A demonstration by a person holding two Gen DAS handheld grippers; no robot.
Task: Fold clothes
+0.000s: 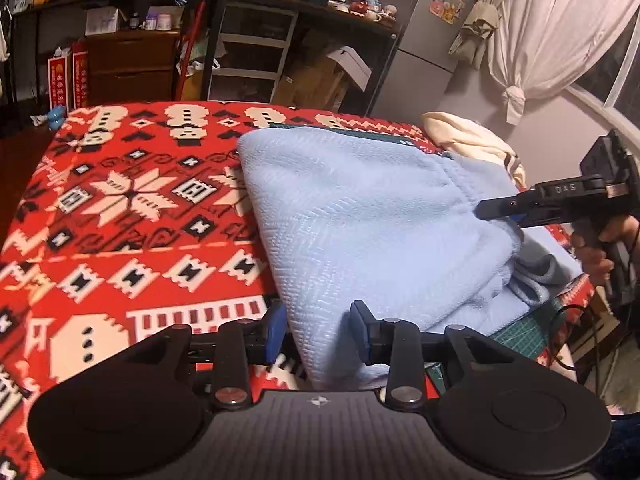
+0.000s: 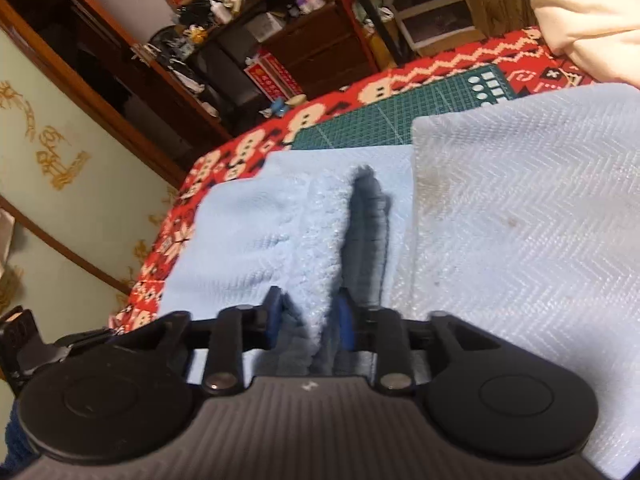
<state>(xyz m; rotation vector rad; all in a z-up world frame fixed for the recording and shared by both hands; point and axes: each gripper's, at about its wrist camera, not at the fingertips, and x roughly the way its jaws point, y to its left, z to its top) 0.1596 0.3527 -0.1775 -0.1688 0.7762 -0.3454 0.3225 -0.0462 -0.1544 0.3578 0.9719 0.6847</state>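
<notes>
Blue fleece garment lies doubled over on the red-patterned desk, partly folded; my left claw and right claw each pinch an edge, more folding likely remains.

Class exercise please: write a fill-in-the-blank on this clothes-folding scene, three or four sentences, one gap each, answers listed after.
1. The garment being folded is light ____ in colour.
2. It lies on a patterned cloth whose main colour is ____.
3. The left tool and the right tool each pinch a fold of the ____.
4. Under the garment's far edge lies a ____ cutting mat with grid lines.

Answers: blue; red; garment; green
</notes>
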